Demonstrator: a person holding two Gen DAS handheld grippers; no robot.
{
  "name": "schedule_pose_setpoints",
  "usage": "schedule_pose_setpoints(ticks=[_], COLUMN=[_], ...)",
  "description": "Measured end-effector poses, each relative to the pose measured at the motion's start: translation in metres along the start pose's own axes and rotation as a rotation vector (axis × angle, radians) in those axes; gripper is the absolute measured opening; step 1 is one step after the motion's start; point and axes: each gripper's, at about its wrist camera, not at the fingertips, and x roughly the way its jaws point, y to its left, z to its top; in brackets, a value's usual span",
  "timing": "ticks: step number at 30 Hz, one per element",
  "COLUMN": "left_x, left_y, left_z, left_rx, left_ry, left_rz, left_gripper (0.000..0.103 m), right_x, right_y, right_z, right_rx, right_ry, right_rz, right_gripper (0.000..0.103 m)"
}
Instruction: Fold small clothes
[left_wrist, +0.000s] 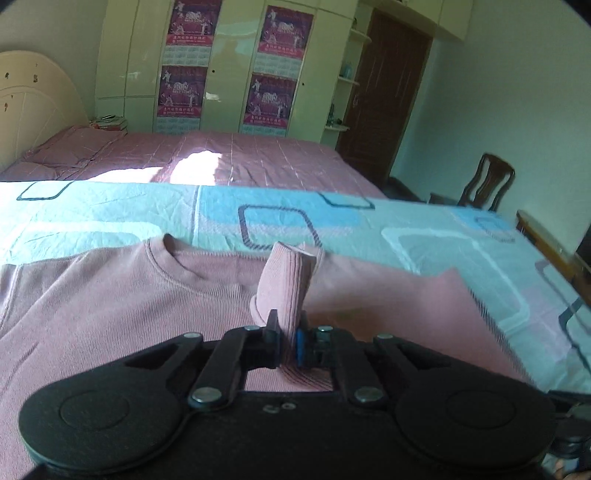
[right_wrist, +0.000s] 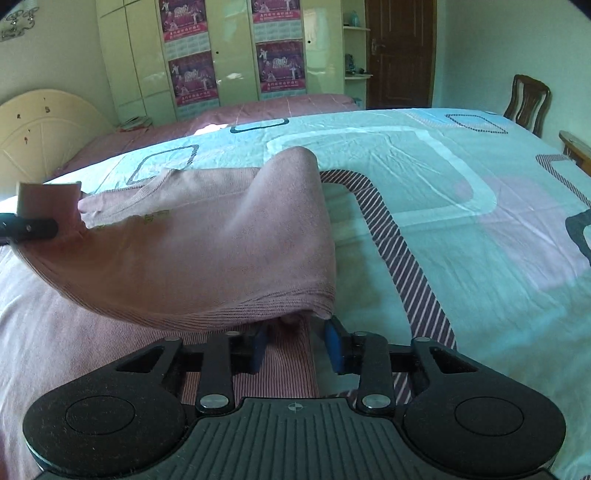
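Note:
A pink ribbed sweater (left_wrist: 110, 306) lies on the patterned bedsheet (left_wrist: 424, 236), its neckline facing away. My left gripper (left_wrist: 286, 332) is shut on the sweater's sleeve cuff (left_wrist: 288, 277), which stands up between the jaws. In the right wrist view the sweater's right side (right_wrist: 221, 240) is lifted and folded over toward the left. My right gripper (right_wrist: 295, 332) sits at the lifted hem; its blue pads (right_wrist: 334, 345) stand apart, with the hem draped over them. The left gripper's finger (right_wrist: 29, 227) with the cuff shows at the left edge.
A second bed with a pink cover (left_wrist: 221, 155) lies beyond. A cream wardrobe with posters (left_wrist: 229, 66), a brown door (left_wrist: 384, 92) and a wooden chair (left_wrist: 484, 184) stand behind. The bed's wooden edge (left_wrist: 546, 243) is at right.

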Motion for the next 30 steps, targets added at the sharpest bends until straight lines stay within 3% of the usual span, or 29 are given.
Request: schedule_pose_setpoints(ticks=[2, 3, 6, 8, 13, 18, 20, 21, 23, 24, 25, 27, 28, 29, 30], left_x=[-0.010, -0.015, -0.026, -0.022, -0.006, -0.010, -0.012, -0.014, -0.014, -0.013, -0.009, -0.003, 0.000, 0.002, 0.003], left_y=[0.008, 0.012, 0.034, 0.048, 0.066, 0.080, 0.089, 0.093, 0.100, 0.101, 0.102, 0.101, 0.101, 0.102, 0.102], left_z=[0.008, 0.010, 0.005, -0.009, -0.045, -0.050, -0.050, -0.051, -0.051, -0.050, -0.049, -0.047, -0.046, -0.045, -0.045], left_rx=[-0.033, -0.039, -0.075, -0.101, -0.146, -0.211, -0.261, -0.281, -0.320, -0.327, -0.318, -0.274, -0.254, -0.235, -0.209], left_ry=[-0.040, -0.059, -0.078, -0.024, 0.098, 0.118, 0.108, 0.100, 0.087, 0.086, 0.091, 0.089, 0.084, 0.085, 0.088], left_rz=[0.005, 0.016, 0.073, 0.098, 0.127, 0.113, 0.112, 0.119, 0.121, 0.122, 0.127, 0.160, 0.177, 0.188, 0.207], left_gripper=[0.008, 0.008, 0.007, 0.007, 0.008, 0.037, 0.057, 0.059, 0.058, 0.058, 0.057, 0.052, 0.039, 0.016, 0.009], right_x=[0.005, 0.005, 0.006, 0.005, 0.000, -0.020, -0.032, -0.037, -0.039, -0.035, -0.030, -0.019, -0.010, -0.001, 0.009], right_y=[0.000, -0.001, -0.017, -0.026, -0.019, -0.027, -0.028, -0.028, -0.027, -0.026, -0.026, -0.024, -0.022, -0.021, -0.021], right_z=[0.005, 0.008, 0.010, 0.007, 0.004, 0.002, 0.000, 0.000, 0.007, 0.012, 0.018, 0.030, 0.038, 0.045, 0.051], right_rx=[0.016, 0.024, 0.121, 0.173, 0.112, 0.078, 0.078, 0.083, 0.085, 0.086, 0.094, 0.103, 0.094, 0.090, 0.094], right_ry=[-0.013, -0.018, -0.027, -0.014, 0.000, 0.036, 0.020, 0.010, -0.010, -0.012, -0.013, -0.022, -0.021, -0.019, -0.015], right_rz=[0.005, 0.009, -0.015, -0.001, -0.013, 0.051, 0.069, 0.080, 0.092, 0.094, 0.097, 0.105, 0.106, 0.104, 0.110], right_gripper=[0.027, 0.014, 0.008, 0.008, 0.008, 0.008, 0.009, 0.009, 0.012, 0.018, 0.031, 0.040, 0.040, 0.040, 0.040])
